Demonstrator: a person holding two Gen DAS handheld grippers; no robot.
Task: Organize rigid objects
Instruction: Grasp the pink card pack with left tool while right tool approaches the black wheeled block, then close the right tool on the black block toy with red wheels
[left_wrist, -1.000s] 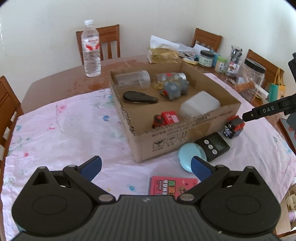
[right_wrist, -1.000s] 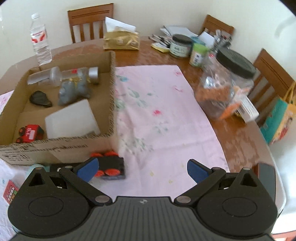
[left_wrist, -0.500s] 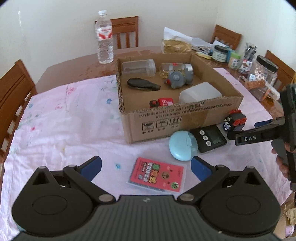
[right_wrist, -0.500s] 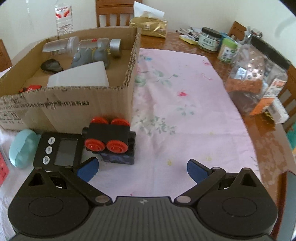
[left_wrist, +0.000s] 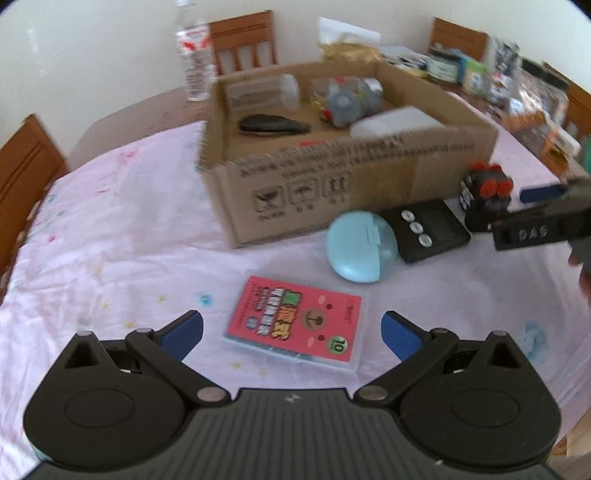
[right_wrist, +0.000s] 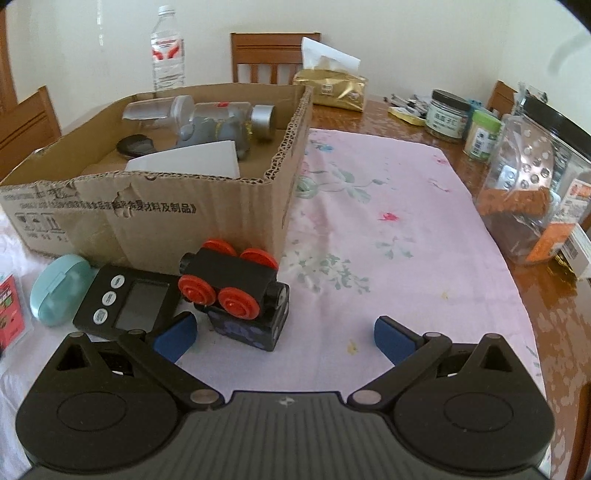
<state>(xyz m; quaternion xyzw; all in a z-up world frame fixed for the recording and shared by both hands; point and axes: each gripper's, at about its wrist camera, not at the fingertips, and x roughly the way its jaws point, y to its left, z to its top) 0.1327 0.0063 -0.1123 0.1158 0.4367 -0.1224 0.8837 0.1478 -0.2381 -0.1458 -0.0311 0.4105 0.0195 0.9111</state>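
You have a wooden table (right_wrist: 546, 314) under a pink floral cloth (right_wrist: 369, 236). On the cloth, the cardboard box (right_wrist: 155, 221) sits toward 11 o'clock in your right view. Along its near wall lie the toy train (right_wrist: 236, 295), tipped wheels-up, the black timer (right_wrist: 125, 302) touching it at 9 o'clock, and the pale blue case (left_wrist: 362, 251) beyond. The red card pack (left_wrist: 295, 321) lies nearer you. On bare wood at 2 o'clock stand jars (right_wrist: 447, 114) and a clear container (right_wrist: 532, 192); a water bottle (right_wrist: 168, 51) stands behind the box.
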